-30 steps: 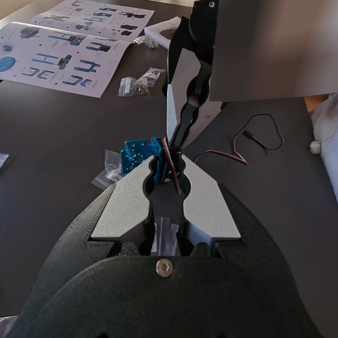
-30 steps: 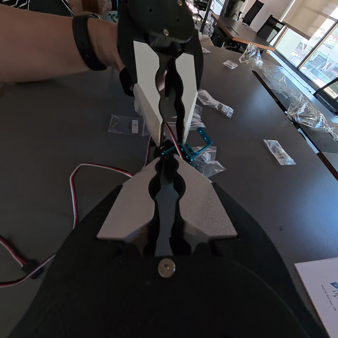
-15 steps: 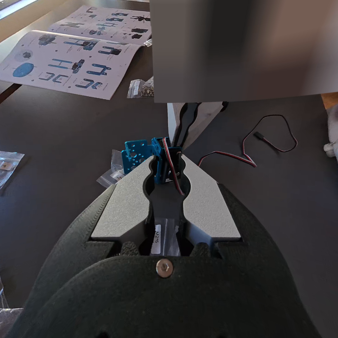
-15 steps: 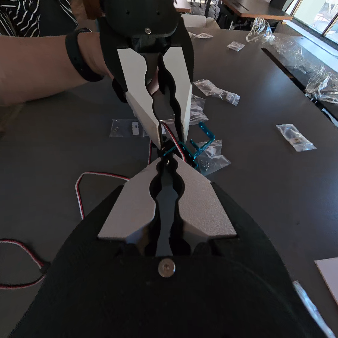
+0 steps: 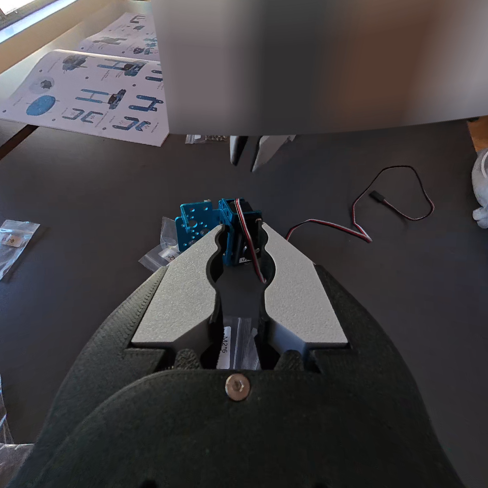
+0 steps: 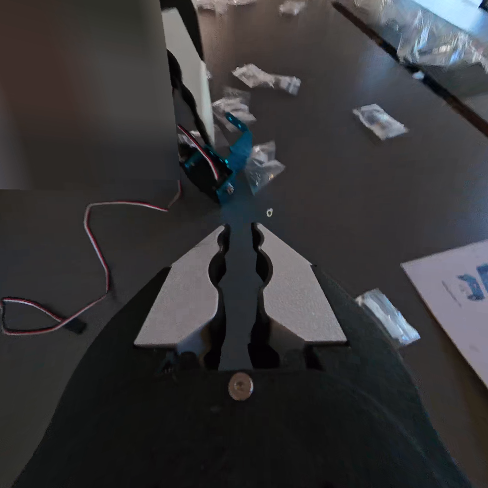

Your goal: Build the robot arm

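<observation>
Left gripper (image 5: 242,232) is pinching the black servo in its blue perforated metal bracket (image 5: 239,229). Right gripper (image 6: 239,226) is spread, holding nothing. The red-white-black servo cable (image 5: 330,227) trails loose on the dark table (image 5: 79,198), so it could snag and twist the servo out of that pinch.

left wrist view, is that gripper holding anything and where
Yes: the left gripper is shut on the black servo in its blue bracket, clamping the servo's sides.

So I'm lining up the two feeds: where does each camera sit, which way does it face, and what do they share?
Left wrist view: sits behind the left gripper, facing forward over the dark table; its fingers clamp the blue servo bracket; right gripper tips beyond.
Right wrist view: sits behind the right gripper, empty, jaws apart, facing the opposite way.
Shared: the bracket, striped servo cable, instruction sheets.
</observation>
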